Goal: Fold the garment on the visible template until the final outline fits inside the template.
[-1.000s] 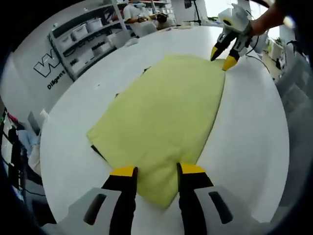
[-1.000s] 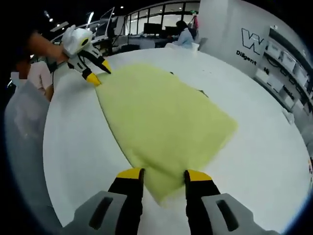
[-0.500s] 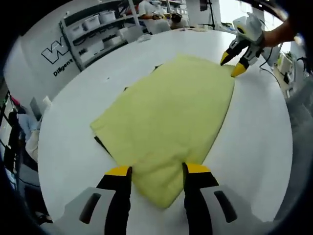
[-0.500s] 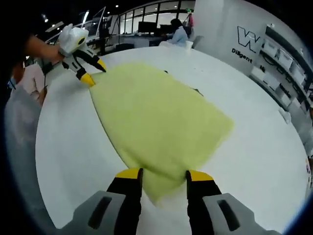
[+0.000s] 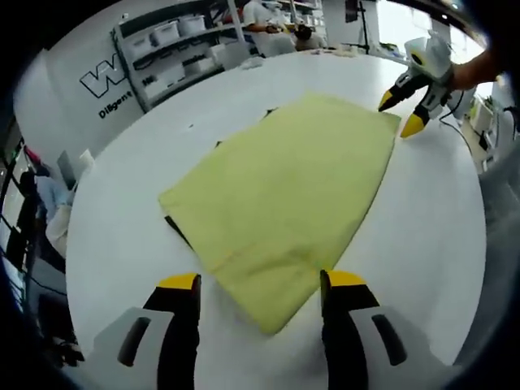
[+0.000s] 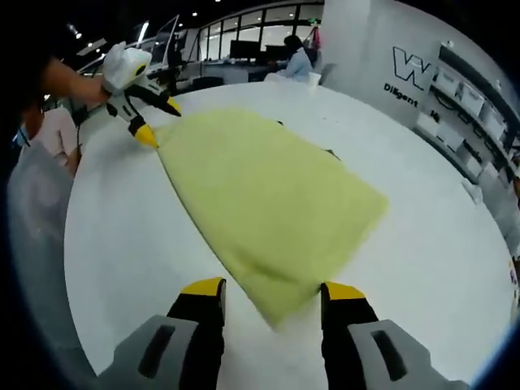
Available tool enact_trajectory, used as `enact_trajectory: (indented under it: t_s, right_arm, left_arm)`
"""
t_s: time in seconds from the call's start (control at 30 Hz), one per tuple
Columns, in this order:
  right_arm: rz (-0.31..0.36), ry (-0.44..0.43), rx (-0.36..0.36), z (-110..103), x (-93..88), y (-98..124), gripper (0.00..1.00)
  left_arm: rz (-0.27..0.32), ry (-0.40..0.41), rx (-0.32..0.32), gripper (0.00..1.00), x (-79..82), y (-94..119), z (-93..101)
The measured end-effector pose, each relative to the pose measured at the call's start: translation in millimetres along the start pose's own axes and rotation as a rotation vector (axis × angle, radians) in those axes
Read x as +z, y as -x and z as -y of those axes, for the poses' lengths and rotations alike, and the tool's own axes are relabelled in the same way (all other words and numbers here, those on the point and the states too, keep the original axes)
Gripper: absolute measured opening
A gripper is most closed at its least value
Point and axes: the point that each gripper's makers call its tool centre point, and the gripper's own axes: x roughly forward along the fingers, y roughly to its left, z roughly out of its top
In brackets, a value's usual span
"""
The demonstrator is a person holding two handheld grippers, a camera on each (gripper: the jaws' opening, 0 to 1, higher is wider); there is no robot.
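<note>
Folded yellow garment (image 5: 284,191) flat on white table (image 5: 122,195), released.
My left gripper (image 5: 260,284) is spread wide at its near corner; my right gripper (image 6: 274,290) stands wide at the opposite corner, jaws empty.

- The dark template (image 5: 173,228) lies almost wholly under the yellow garment (image 5: 284,195); only thin slivers peek out along its edges.
- Wall lettering (image 6: 404,71) is cut short in the right gripper view.
- Whether the left tool (image 6: 158,120) touches the garment's corner is too small to tell.
</note>
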Motion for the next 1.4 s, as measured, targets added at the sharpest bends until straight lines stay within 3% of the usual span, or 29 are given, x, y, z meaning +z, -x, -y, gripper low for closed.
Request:
enact_trajectory:
  t_s: [0.3,0.43,0.83,1.0,1.23,1.4]
  right_arm:
    - [0.024,-0.045,-0.004,-7.7,-0.1,10.9,0.5]
    - [0.057,-0.009,-0.056,-2.5,4.4,17.1,0.62]
    - [0.107,-0.111,-0.065,-8.3,6.4,34.2,0.8]
    - [0.112,-0.098,-0.085,-12.1,0.7,40.4,0.89]
    - [0.135,-0.157,-0.088,-19.5,-3.2,50.8,0.99]
    - [0.14,-0.147,-0.082,-29.4,-4.4,57.9,0.99]
  left_arm:
    - [0.018,0.03,0.002,0.69,-7.2,14.6,6.8]
    - [0.025,0.031,0.004,0.7,-9.4,22.0,8.6]
    - [0.069,0.113,0.015,0.77,-13.2,43.8,15.5]
    - [0.086,0.134,0.019,0.83,-9.3,49.4,15.4]
    - [0.118,0.159,0.022,0.94,-8.5,64.3,20.8]
    - [0.116,0.16,0.023,0.99,-20.6,76.0,27.8]
